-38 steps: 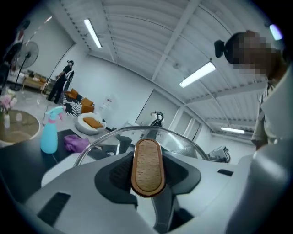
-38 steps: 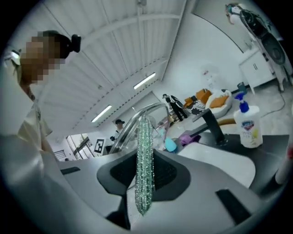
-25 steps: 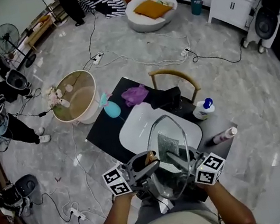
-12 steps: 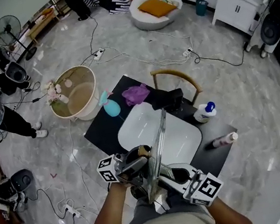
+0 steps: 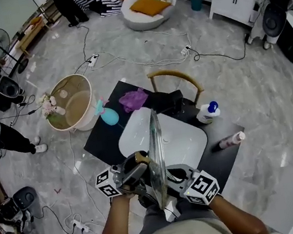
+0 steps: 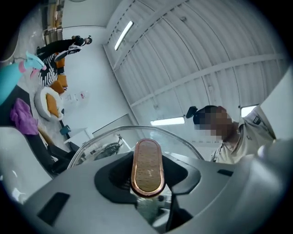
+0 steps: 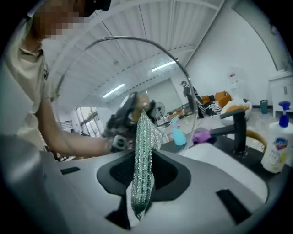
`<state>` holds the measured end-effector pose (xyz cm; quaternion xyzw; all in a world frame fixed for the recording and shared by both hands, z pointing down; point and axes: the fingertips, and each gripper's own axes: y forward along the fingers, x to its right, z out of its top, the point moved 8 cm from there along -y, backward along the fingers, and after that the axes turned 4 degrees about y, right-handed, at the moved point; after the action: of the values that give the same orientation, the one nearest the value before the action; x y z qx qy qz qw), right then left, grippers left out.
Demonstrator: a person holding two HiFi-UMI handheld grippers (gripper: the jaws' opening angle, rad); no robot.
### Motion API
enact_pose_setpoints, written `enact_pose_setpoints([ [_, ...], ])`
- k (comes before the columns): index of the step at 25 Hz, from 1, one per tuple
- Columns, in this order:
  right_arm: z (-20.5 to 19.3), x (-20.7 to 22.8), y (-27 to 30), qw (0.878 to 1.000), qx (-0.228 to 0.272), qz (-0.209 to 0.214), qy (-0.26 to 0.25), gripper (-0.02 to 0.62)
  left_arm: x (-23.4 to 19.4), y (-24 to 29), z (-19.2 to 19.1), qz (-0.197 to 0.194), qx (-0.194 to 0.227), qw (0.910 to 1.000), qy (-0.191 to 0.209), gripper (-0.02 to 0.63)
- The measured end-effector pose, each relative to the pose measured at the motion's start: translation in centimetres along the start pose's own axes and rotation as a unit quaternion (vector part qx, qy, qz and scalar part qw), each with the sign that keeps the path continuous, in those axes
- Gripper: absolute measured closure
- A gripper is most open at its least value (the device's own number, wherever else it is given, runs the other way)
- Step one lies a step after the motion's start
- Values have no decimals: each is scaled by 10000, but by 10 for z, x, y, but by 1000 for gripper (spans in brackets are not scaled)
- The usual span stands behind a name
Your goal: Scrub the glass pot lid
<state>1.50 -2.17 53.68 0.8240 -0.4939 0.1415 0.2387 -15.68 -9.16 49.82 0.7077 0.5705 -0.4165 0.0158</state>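
The glass pot lid (image 5: 155, 154) stands on edge over the near rim of the white sink (image 5: 181, 138), seen edge-on in the head view. My left gripper (image 5: 134, 174) is shut on the lid's wood-and-copper knob (image 6: 147, 167), and the glass rim (image 6: 105, 137) arches behind it. My right gripper (image 5: 175, 179) is on the lid's other side, shut on a green glittery scrub cloth (image 7: 143, 160). The cloth stands up from the jaws against the lid's glass (image 7: 151, 59). Through the glass, the right gripper view shows the left gripper (image 7: 128, 116) blurred.
A black faucet (image 5: 175, 102) stands at the sink's far edge. A white soap bottle with a blue pump (image 5: 208, 113) and a lying bottle (image 5: 229, 140) are at the right, a teal vase (image 5: 109, 116) and purple cloth (image 5: 132, 99) at the far left. A chair (image 5: 173, 78) stands behind the counter.
The lid has swung from face-on to edge-on toward me. The right gripper with the cloth has moved from behind the glass to the lid's right side, nearer my body.
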Motion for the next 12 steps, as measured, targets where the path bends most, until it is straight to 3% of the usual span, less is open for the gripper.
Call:
enact_pose_setpoints([
  [2,-7,-20,-10,9990,143,392,155,509,-8,-1,-3,175,-269,9995,79,430],
  [6,15,-25,-32,9892,1035,810,656,508,-17,-2,-16,241,-513,9983,-115,430],
  [9,42,1,-36,9824,1562,602,829,509,-18,-2,-23,257,-388,9986,-257,430],
  [12,58,34,-23,9840,1591,138,785,509,-14,2,-24,320,-433,9984,-161,430],
])
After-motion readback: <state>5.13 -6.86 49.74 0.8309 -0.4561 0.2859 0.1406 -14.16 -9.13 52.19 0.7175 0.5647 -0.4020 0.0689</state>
